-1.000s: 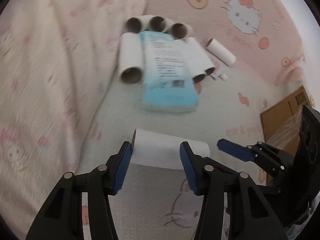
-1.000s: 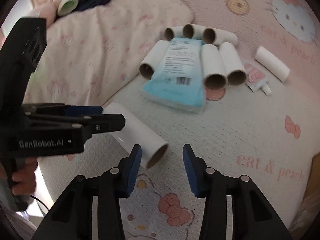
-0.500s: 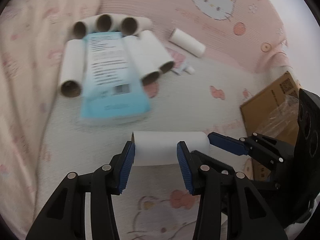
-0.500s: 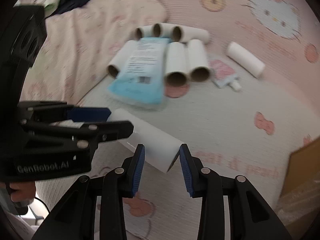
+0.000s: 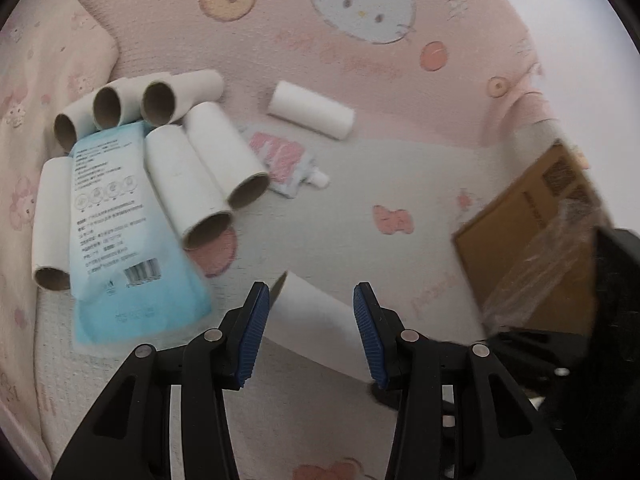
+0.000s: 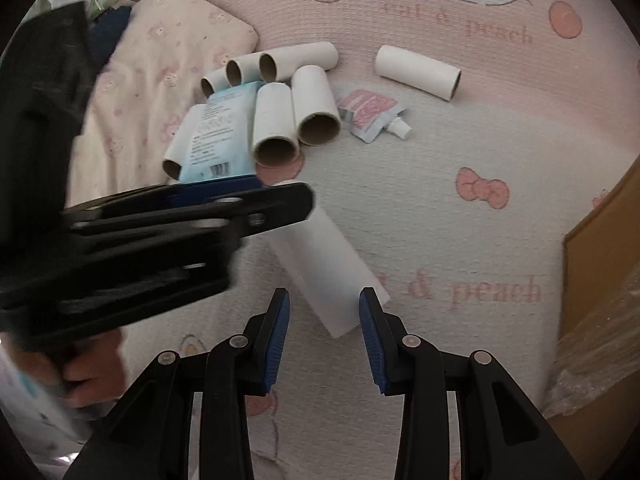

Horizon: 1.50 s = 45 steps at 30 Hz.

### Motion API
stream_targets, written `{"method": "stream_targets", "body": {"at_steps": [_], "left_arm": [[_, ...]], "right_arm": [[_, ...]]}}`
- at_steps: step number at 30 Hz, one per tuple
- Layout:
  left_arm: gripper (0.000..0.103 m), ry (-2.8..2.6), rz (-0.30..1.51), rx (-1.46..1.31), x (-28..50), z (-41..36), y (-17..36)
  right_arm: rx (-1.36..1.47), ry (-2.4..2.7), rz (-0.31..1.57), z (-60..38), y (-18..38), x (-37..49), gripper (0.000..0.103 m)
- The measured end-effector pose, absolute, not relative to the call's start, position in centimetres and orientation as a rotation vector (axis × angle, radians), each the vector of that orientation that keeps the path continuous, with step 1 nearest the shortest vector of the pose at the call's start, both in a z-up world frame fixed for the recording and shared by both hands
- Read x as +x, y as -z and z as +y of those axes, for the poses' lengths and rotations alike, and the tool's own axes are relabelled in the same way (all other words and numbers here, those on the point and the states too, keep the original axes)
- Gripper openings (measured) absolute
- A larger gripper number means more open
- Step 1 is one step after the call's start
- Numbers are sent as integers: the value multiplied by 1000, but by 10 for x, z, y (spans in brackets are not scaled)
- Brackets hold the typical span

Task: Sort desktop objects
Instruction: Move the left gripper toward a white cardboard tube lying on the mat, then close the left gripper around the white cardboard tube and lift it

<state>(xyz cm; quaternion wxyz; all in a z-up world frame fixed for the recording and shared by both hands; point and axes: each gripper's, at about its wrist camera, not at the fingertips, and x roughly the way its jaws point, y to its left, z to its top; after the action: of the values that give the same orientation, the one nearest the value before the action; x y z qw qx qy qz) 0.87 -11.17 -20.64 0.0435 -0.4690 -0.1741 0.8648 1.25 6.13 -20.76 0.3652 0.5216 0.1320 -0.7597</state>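
Observation:
A white cardboard tube (image 5: 316, 320) hangs just over the printed sheet, held at both ends. My left gripper (image 5: 312, 332) is shut on it, the tube lying slantwise between the blue pads. In the right wrist view the same tube (image 6: 328, 268) runs from the left gripper (image 6: 224, 200) down to my right gripper (image 6: 324, 320), which is shut on its near end. A row of several more tubes (image 5: 200, 176) lies at the back left around a blue pouch (image 5: 116, 220). One tube (image 5: 312, 110) lies apart behind.
A small pink spouted sachet (image 5: 284, 156) lies beside the tube row. A brown cardboard box (image 5: 532, 240) with crinkled plastic wrap stands at the right. A pale pillow (image 5: 40, 80) rises on the left. A hand (image 6: 92, 372) holds the left gripper's handle.
Both grippers have carried the tube to the right, away from the pillow and toward the box. Their jaws tightened slightly onto it, and the tube now lies more slantwise.

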Motion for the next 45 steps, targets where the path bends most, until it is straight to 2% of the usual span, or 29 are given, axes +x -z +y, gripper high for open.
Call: {"method": "stream_targets", "body": {"at_steps": [4,7,9,11,15,22,30,33,45], "left_arm": [[48,-2634,-725,-1425,14,-131,211],[53,-2607,-874,-1429,21,-146,214],[54,-2587,-964,-1434,28,-153,216],[55,-2560,-1034,-1436,35,-157,221],[55,-2527,-1057,-1497,41,-151,234],[54,-2474,-1093,-1461,39,-138,241],[45,-2399,-1197,-1430,23,-140,249],[41,-2406,-1198,-1455,18,-142,250],[41,-2394,-1205,-1466,11,-147,251]], "right_arm": [[1322,1980,439,62,204,13,34],[1308,1968,411,65,196,8,35],[1282,1962,408,62,193,6,53],[1260,1964,447,57,193,5,57],[1241,1934,541,45,200,3,57],[1329,1850,458,42,221,-8,56],[1428,1763,340,40,226,-17,40],[1436,1738,343,36,228,-14,39],[1488,1729,273,29,234,-26,40]]}}
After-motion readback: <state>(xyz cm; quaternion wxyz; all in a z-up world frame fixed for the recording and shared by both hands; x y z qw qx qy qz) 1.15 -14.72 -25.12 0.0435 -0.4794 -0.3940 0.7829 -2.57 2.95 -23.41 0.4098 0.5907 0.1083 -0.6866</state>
